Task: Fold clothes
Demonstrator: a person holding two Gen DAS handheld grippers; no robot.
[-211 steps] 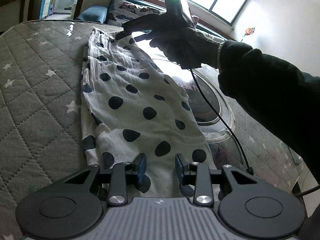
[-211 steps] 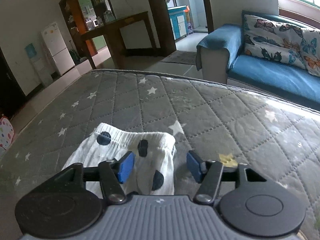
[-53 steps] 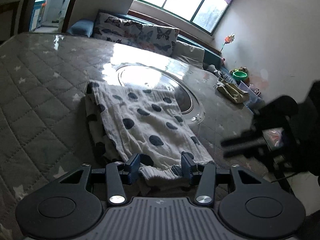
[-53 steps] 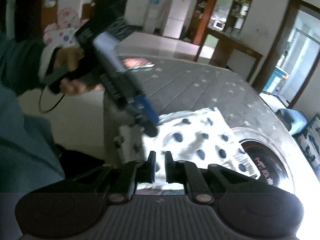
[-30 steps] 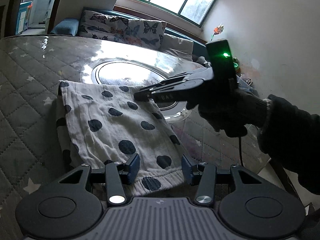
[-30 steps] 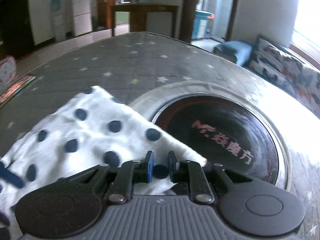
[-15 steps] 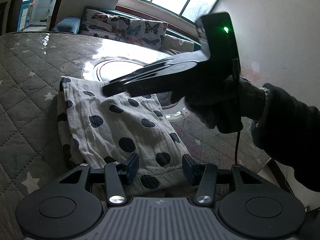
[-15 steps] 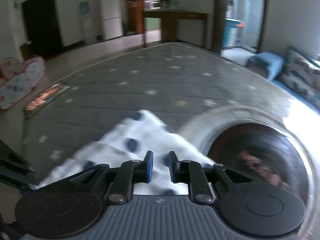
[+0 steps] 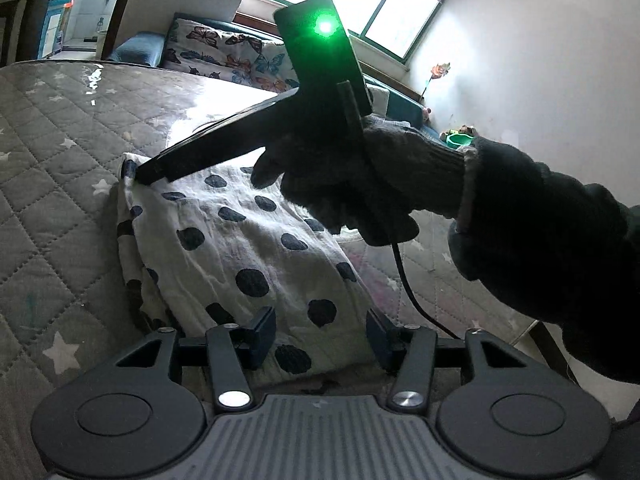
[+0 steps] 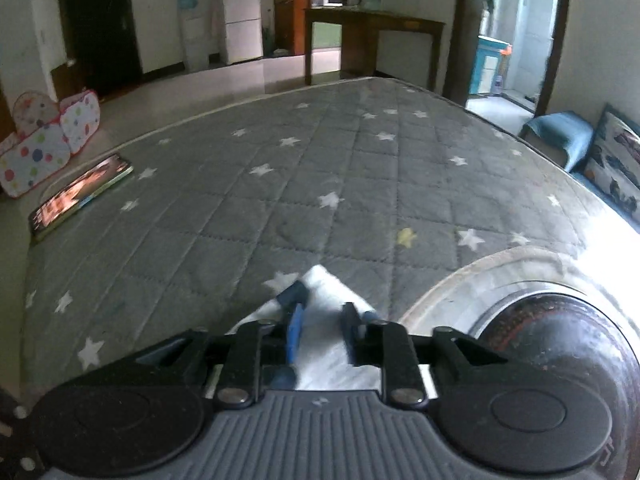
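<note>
A folded white cloth with dark polka dots [image 9: 240,240] lies on the grey quilted star cover [image 9: 48,168]. My left gripper [image 9: 320,340] is open at the cloth's near edge, one finger to each side of the hem. A gloved hand [image 9: 352,184] holds my right gripper [image 9: 140,174], whose tip rests on the cloth's far left corner. In the right wrist view that corner [image 10: 320,280] lies between the blurred fingers of the right gripper [image 10: 322,332], which stand a small gap apart.
A round dark glass disc with a pale rim [image 10: 552,320] sits on the cover right of the cloth. A tablet-like slab [image 10: 80,196] lies at the far left edge. A sofa with butterfly cushions [image 9: 224,48] stands behind. A cable [image 9: 404,280] hangs from the right gripper.
The right gripper slid left along the cloth's far edge to its far left corner, and its fingers parted slightly. The left gripper stayed open at the near hem.
</note>
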